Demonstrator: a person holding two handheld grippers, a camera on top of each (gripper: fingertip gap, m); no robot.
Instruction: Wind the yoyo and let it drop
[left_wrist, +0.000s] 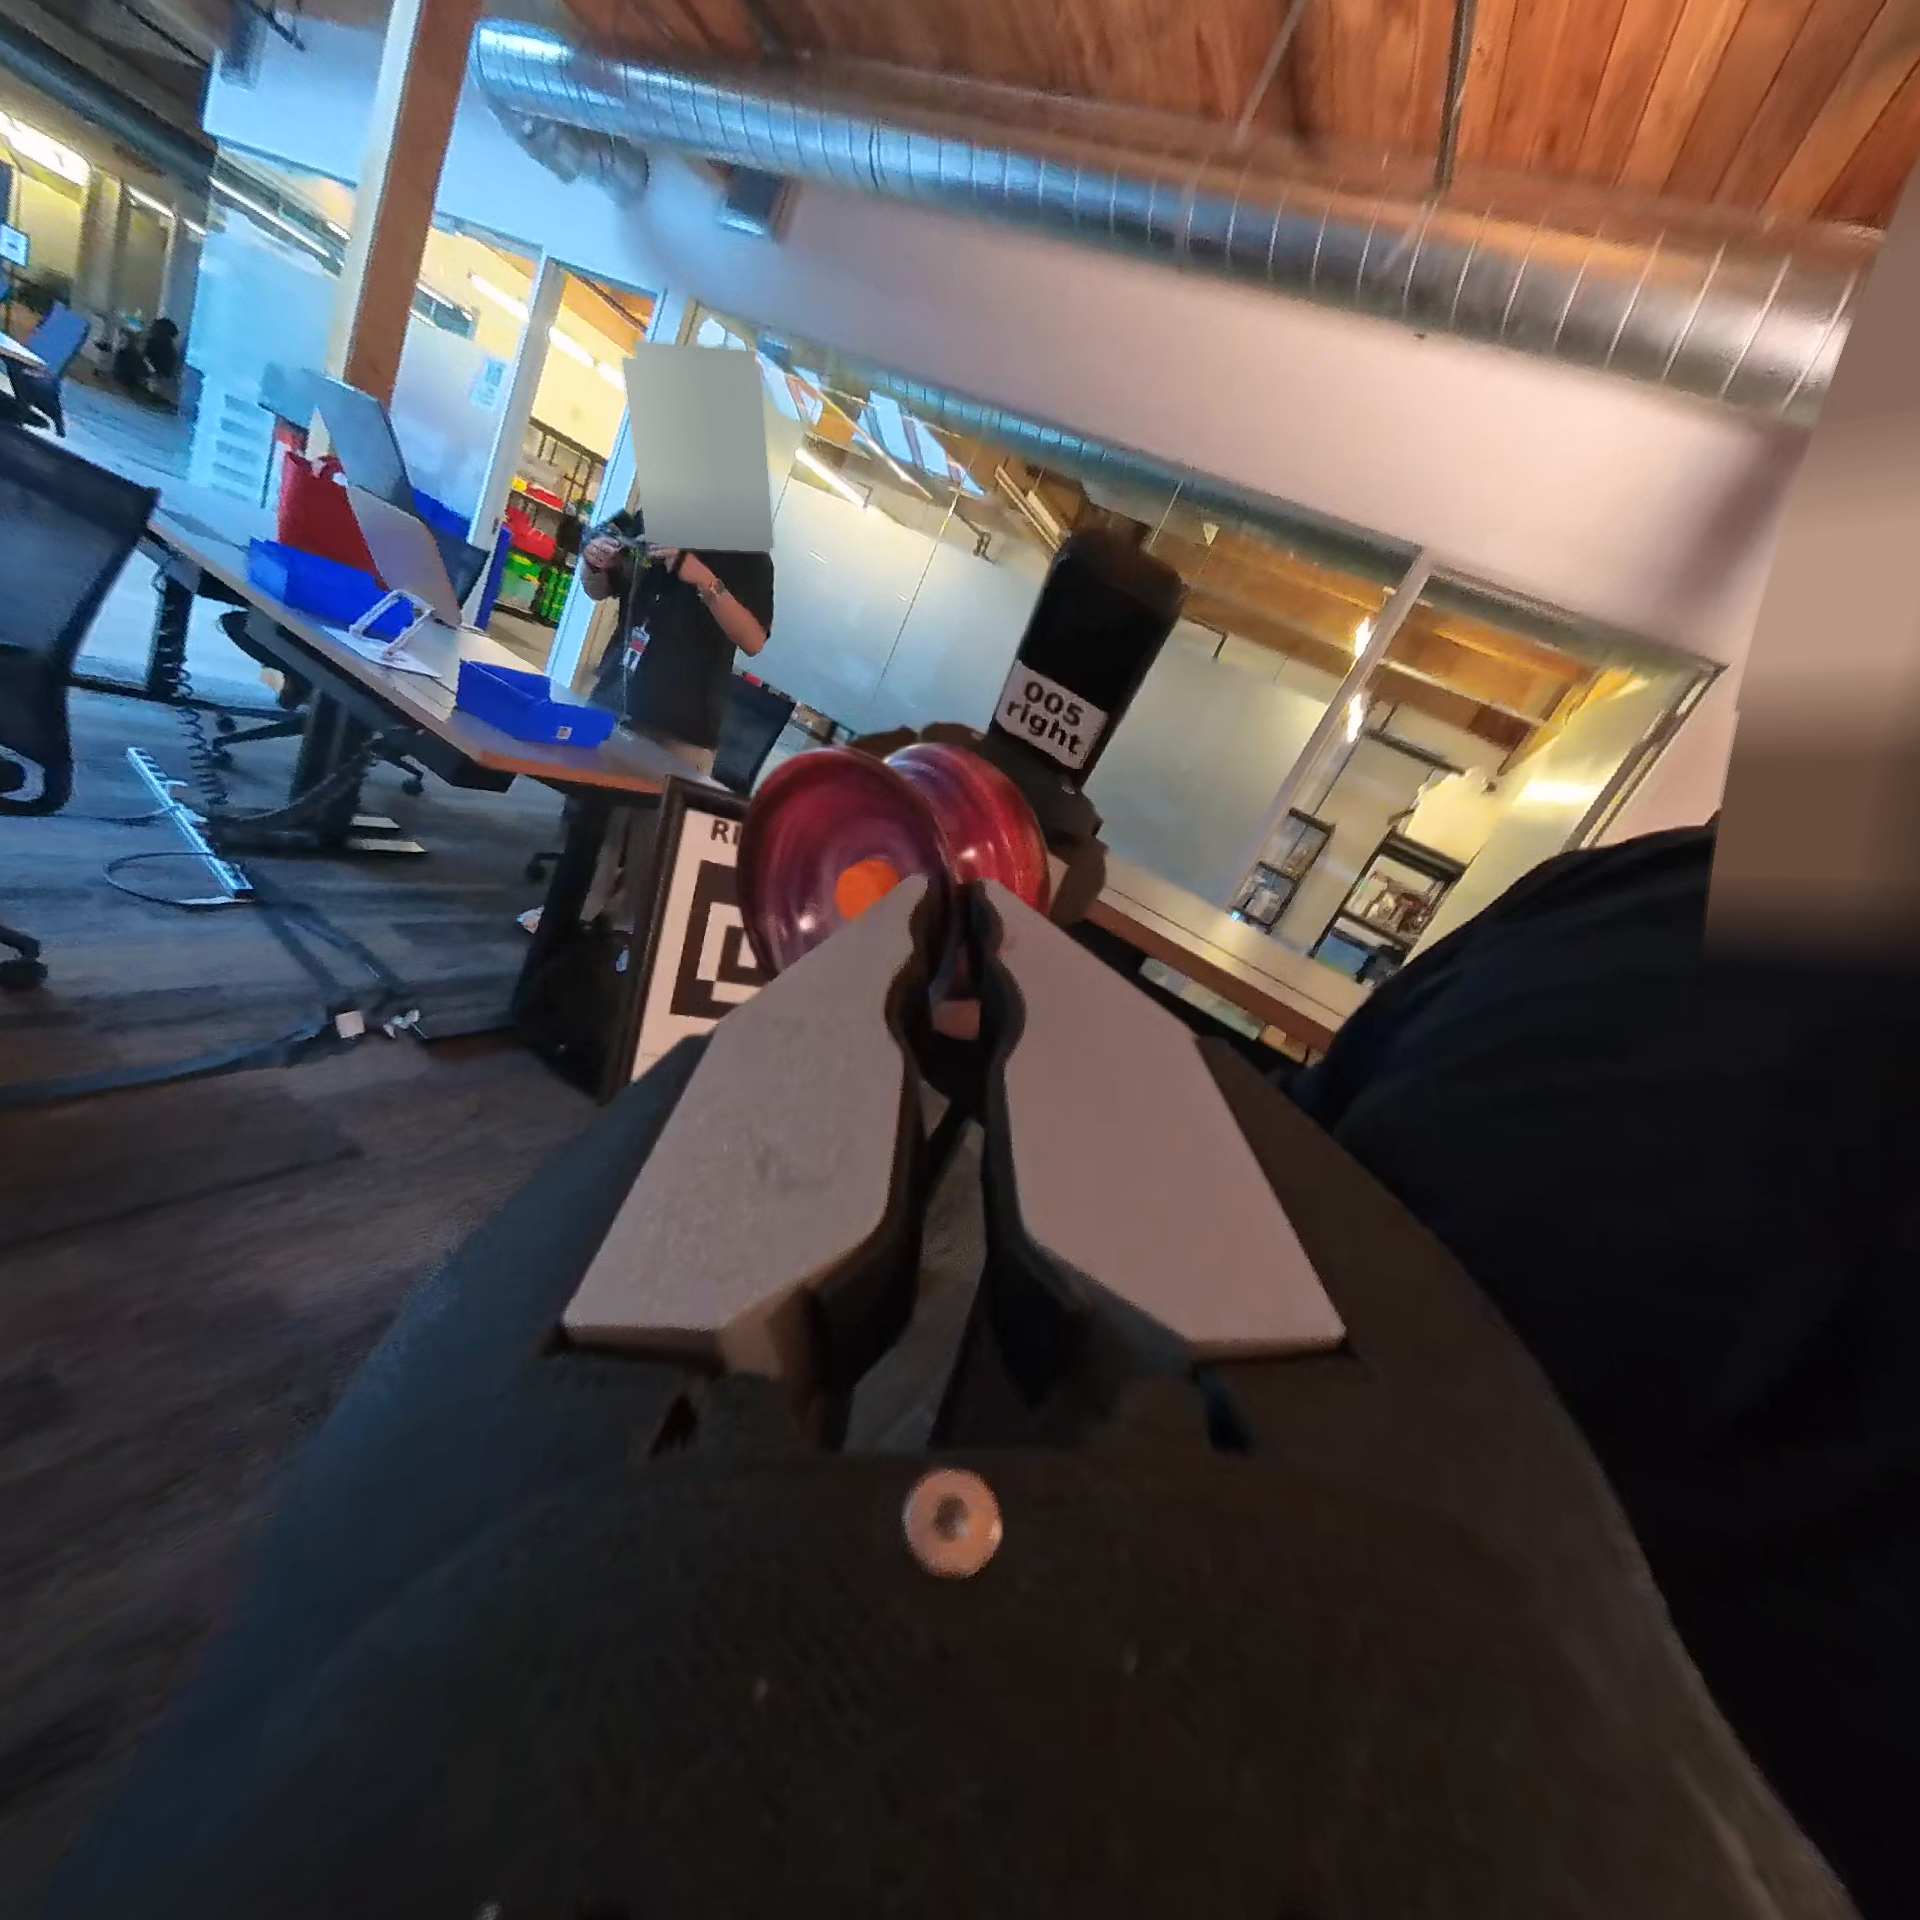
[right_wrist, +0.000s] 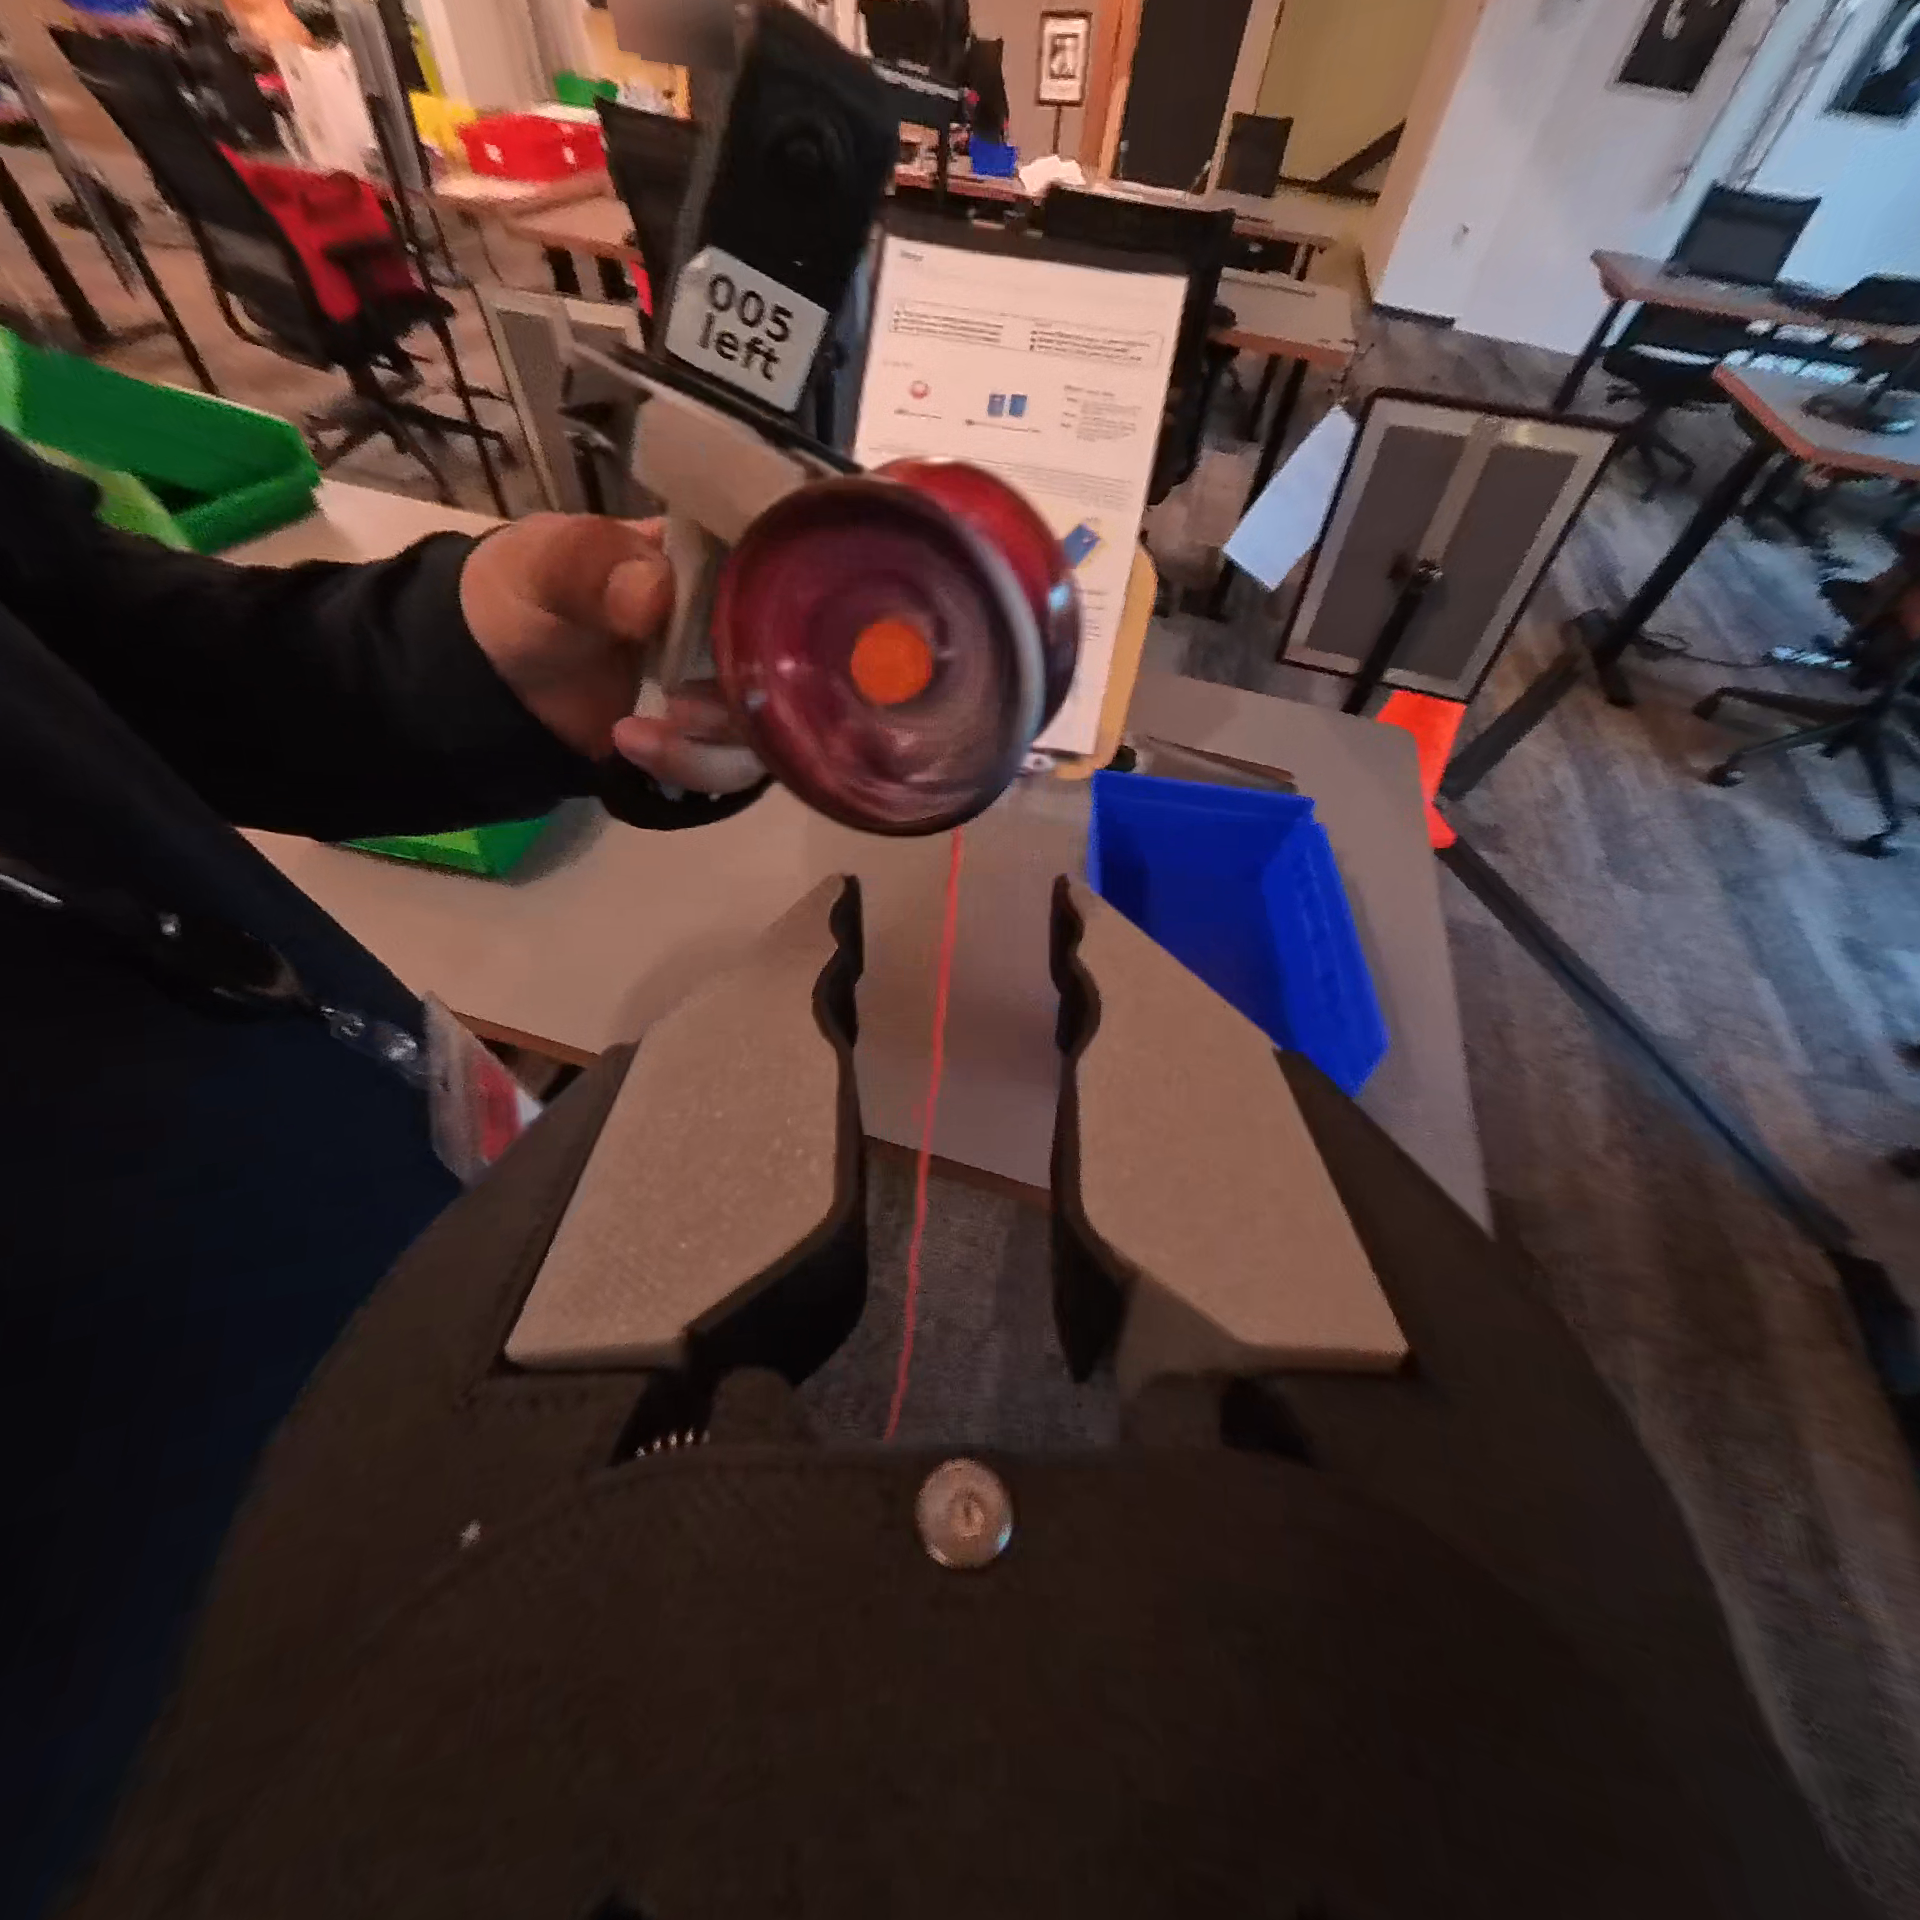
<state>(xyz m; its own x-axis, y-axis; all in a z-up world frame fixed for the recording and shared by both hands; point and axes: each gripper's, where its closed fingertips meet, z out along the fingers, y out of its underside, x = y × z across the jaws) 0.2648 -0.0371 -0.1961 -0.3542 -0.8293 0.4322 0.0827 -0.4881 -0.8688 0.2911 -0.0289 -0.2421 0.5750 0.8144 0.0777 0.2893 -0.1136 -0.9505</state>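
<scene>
— How many yoyos do we count?
— We count one yoyo (right_wrist: 894, 649), dark red with one orange dot in its middle, and one red string (right_wrist: 935, 1039) hanging under it.
— And the grippers?
— Two: the left gripper (left_wrist: 954, 914) and the right gripper (right_wrist: 956, 935). We also see one hand (right_wrist: 566, 634) on the left one.
— How many bins do we see on the desk (right_wrist: 623, 914) in the right wrist view?
— One blue bin (right_wrist: 1236, 914) and one green bin (right_wrist: 156, 447). Farther back the bins are too blurred for us to count.
— And persons standing in the left wrist view?
— One person (left_wrist: 691, 644).
</scene>
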